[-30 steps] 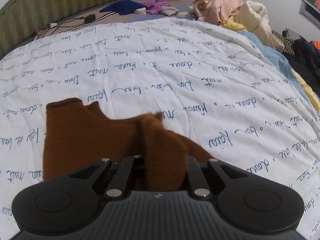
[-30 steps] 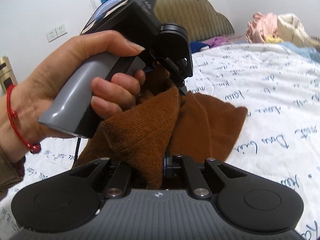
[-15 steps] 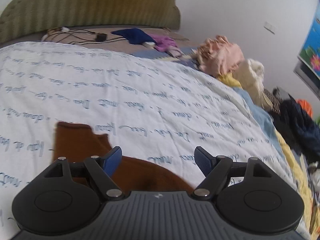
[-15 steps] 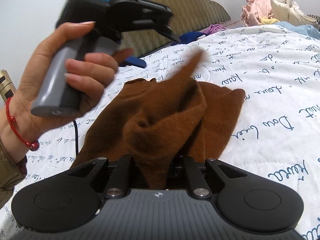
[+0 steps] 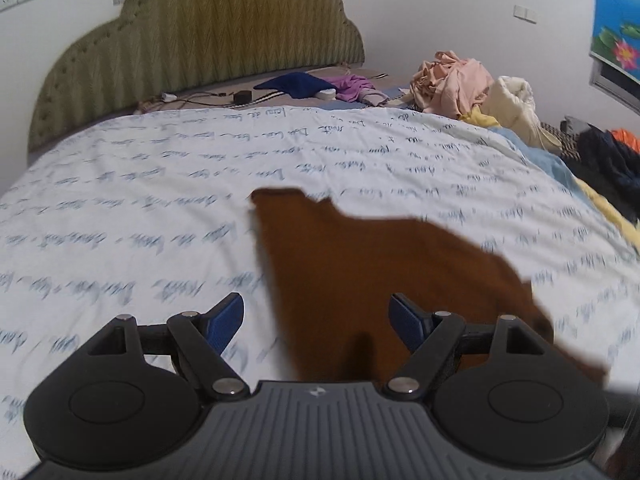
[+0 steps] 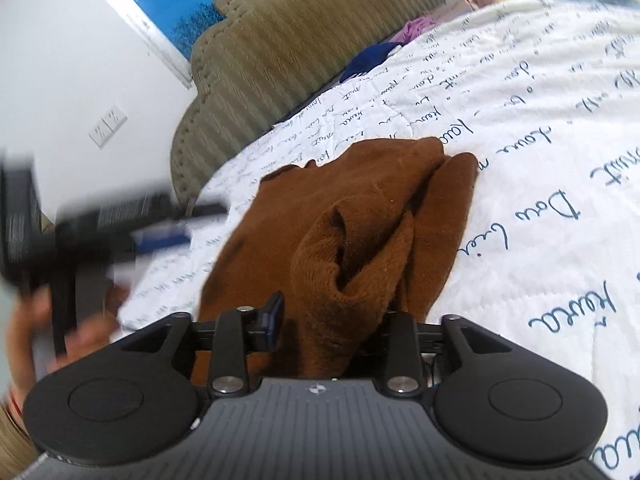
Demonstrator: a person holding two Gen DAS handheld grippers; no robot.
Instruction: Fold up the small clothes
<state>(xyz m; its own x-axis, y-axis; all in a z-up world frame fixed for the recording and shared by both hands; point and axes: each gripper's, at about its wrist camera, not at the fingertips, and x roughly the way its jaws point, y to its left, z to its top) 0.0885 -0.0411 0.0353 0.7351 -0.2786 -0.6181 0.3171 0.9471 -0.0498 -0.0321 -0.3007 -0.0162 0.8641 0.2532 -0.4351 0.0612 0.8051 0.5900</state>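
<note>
The left gripper [image 5: 316, 316] hangs empty, jaws wide. The right gripper [image 6: 332, 320] is opening around the cloth [image 6: 352, 232]; it should let go cleanly, then flatten that bunched fold.

Soft cloth everywhere, hard matt plastic on the tools.
Brown garment [image 6: 360, 216]: fuzzy knit, matt, ribbed hem; lies on the quilt [image 5: 120, 208], a smooth white stitched cotton printed with blue script. Behind the quilt, headboard [image 5: 208, 36]: olive padded fabric, ribbed, with stud trim. Right gripper [image 6: 324, 320] and left gripper [image 5: 316, 316]: matt black plastic, ridged grey housing, shiny metal pivot screws, blue rubbery textured pads [image 5: 224, 320]. Beyond the quilt's far right edge, clothes pile [image 5: 460, 80]: crumpled soft cloth.
</note>
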